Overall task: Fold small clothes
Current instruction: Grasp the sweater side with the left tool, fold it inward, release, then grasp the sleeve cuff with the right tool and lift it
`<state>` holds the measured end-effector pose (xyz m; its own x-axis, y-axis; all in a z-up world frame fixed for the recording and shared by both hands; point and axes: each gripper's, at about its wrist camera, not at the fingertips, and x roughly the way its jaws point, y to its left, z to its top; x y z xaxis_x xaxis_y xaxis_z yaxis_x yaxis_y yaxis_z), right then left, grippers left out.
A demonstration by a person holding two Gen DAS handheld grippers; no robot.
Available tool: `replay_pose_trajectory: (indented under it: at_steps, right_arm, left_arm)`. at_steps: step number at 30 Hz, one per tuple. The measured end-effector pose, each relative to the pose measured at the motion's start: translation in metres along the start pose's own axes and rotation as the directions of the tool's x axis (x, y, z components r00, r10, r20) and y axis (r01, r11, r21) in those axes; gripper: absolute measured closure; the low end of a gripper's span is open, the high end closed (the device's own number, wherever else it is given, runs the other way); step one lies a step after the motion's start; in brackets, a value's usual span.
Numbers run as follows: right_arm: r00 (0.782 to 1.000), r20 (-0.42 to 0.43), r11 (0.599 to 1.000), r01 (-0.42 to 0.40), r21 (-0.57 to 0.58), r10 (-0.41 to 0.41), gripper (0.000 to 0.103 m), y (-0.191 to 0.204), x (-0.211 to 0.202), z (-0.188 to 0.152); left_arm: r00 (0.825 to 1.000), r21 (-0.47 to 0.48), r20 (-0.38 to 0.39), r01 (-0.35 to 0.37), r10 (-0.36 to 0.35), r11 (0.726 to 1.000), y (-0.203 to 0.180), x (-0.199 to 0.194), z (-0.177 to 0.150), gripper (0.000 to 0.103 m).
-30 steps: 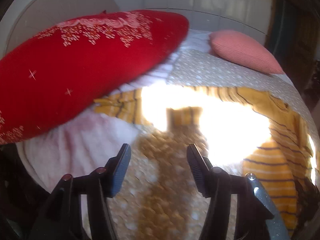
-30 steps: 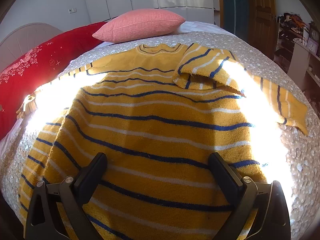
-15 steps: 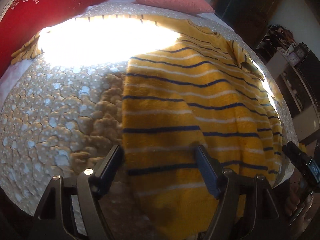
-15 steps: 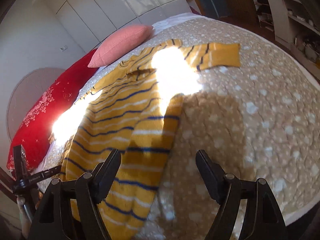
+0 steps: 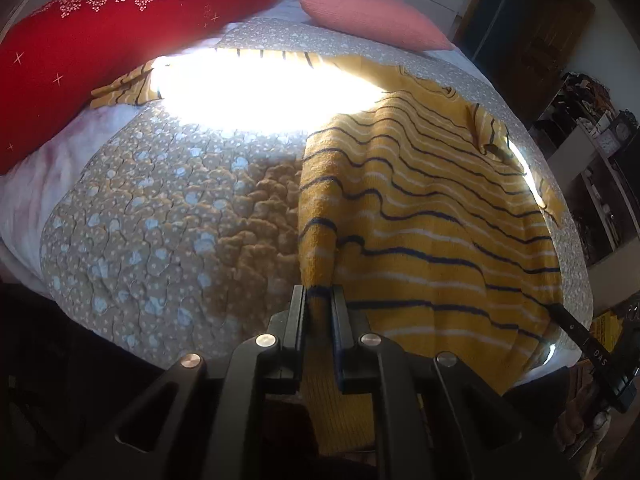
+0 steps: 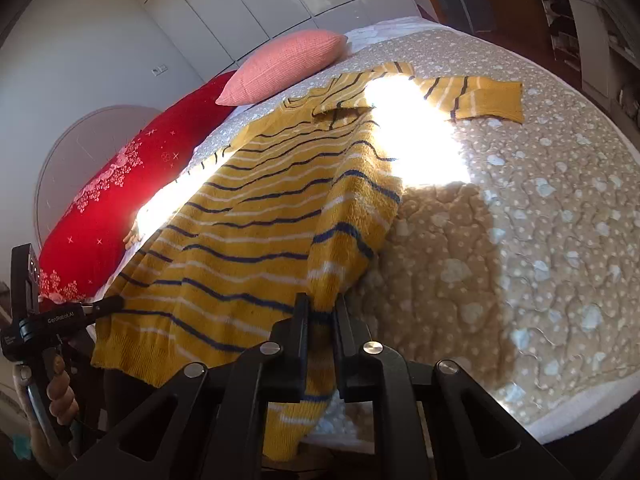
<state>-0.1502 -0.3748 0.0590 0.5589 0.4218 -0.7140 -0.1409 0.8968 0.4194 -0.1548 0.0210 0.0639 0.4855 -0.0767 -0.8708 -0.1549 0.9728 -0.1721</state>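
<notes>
Left gripper [image 5: 319,300] was clenched on the near left hem corner of the yellow striped sweater [image 5: 432,216], and the right gripper [image 6: 322,308] was clamped on the near right hem corner; a second before, both had stood wide open and empty above the cloth. Fabric bunched up between each pair of pads and ran back under the jaws. Half a second earlier the hem had lain flat; at this moment ridges rose from each pinched corner and the stripes waved across the body.

Most of the sweater lay on the quilted bedspread [image 5: 160,208], its hem hanging over the bed's near edge. Left of the sweater the bedspread was bare out to the bed's rounded side; right of it lay a wide bare stretch as well. One sleeve [image 6: 480,98] stretched out to the right beyond the sweater, the other sleeve [image 5: 120,90] reached left to the red pillow [image 5: 100,40]. A pink cushion [image 6: 284,66] sat beyond the collar. Strong sunlight washed out the upper part of the sweater. Shelves [image 5: 600,152] stood off the bed's right side
</notes>
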Motion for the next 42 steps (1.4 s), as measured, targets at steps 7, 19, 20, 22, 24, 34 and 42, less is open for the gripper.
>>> replay_pose_trajectory:
  at_steps: [7,19,20,22,24,34,42]
  right_arm:
    - [0.978,0.161,0.980,0.101,0.171,-0.129,0.068,-0.059,-0.032,0.031]
    - [0.972,0.146,0.865,0.090,0.494,-0.185,0.053,-0.142,0.074,0.167]
    - [0.971,0.128,0.857,0.112,0.503,-0.202,0.068,-0.144,0.078,0.176]
    - [0.969,0.104,0.844,0.139,0.519,-0.224,0.095,-0.153,0.078,0.190]
    - [0.945,0.131,0.832,0.192,0.521,-0.299,0.096,-0.160,0.061,0.205]
    - [0.654,0.170,0.643,0.603,0.472,-0.737,0.096,-0.175,-0.041,0.292]
    - [0.848,0.269,0.889,0.430,0.156,-0.457,0.096,-0.005,0.027,0.326]
  left_arm:
    - [0.993,-0.002,0.115,-0.031,0.031,1.000,0.017,-0.013,-0.011,0.066]
    - [0.909,0.103,0.404,0.065,-0.101,0.993,-0.037,-0.016,0.077,0.017]
    - [0.903,0.096,0.423,0.041,-0.078,0.995,-0.039,-0.010,0.088,0.017]
    - [0.896,0.072,0.440,0.029,-0.057,0.997,-0.038,0.002,0.110,0.017]
    - [0.895,0.035,0.444,0.043,-0.054,0.998,-0.031,0.014,0.130,0.017]
    - [0.910,-0.172,0.413,0.051,0.025,0.984,0.042,0.077,0.182,0.017]
    - [0.923,-0.357,0.380,0.085,0.061,0.930,0.119,0.085,0.176,0.017]
